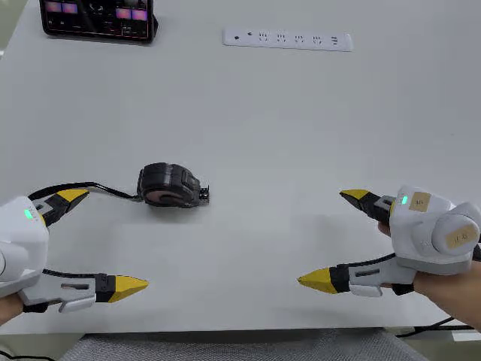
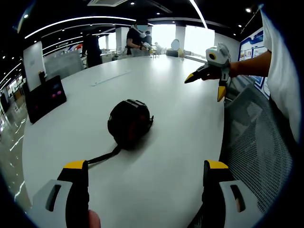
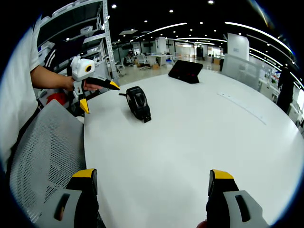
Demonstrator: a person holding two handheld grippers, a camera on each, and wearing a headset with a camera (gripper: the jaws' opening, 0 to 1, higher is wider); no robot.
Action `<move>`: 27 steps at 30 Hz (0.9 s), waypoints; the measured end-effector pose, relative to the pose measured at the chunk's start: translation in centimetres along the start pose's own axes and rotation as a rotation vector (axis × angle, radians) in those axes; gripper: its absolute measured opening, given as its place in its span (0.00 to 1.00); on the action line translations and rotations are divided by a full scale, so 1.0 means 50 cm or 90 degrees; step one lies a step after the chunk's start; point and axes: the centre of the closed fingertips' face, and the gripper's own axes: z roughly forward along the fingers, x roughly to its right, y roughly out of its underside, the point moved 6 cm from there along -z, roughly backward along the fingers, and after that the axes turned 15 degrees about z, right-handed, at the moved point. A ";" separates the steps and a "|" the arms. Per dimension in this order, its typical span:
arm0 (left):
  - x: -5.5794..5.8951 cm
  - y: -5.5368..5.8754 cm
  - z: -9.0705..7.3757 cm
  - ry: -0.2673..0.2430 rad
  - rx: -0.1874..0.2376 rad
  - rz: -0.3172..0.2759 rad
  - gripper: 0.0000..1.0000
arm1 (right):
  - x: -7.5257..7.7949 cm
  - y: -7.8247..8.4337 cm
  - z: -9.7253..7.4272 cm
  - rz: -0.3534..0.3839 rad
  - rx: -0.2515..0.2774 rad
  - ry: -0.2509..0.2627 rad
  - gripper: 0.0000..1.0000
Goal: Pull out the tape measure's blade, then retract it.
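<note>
**Workbench with two grippers and one tape measure**

- White table (image 1: 285,135).
- Left gripper (image 1: 111,239): near left edge, jaws spread wide, holding nothing.
- Right gripper (image 1: 322,237): near right edge, jaws spread, empty.
- Tablet (image 1: 99,19): far left.
- Power strip (image 1: 287,39): far edge.
- Tape measure (image 1: 169,186): black, left of centre, apart from both grippers, blade retracted.
- Strap (image 1: 90,188): trails toward the left gripper.

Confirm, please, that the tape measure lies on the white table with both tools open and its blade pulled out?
The blade is wrong: the head view shows it retracted inside the tape measure. It lies on the table, with left tool and right tool open.
</note>
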 end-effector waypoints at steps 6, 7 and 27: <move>0.000 0.001 -0.001 0.001 -0.002 0.000 0.99 | 0.000 0.000 0.000 -0.002 -0.001 -0.001 0.97; 0.000 0.001 -0.001 0.001 -0.003 0.000 0.99 | 0.000 0.000 0.000 -0.002 -0.001 -0.001 0.97; -0.028 -0.010 0.009 0.013 0.004 0.010 0.99 | 0.013 -0.031 0.019 -0.020 0.005 -0.014 0.97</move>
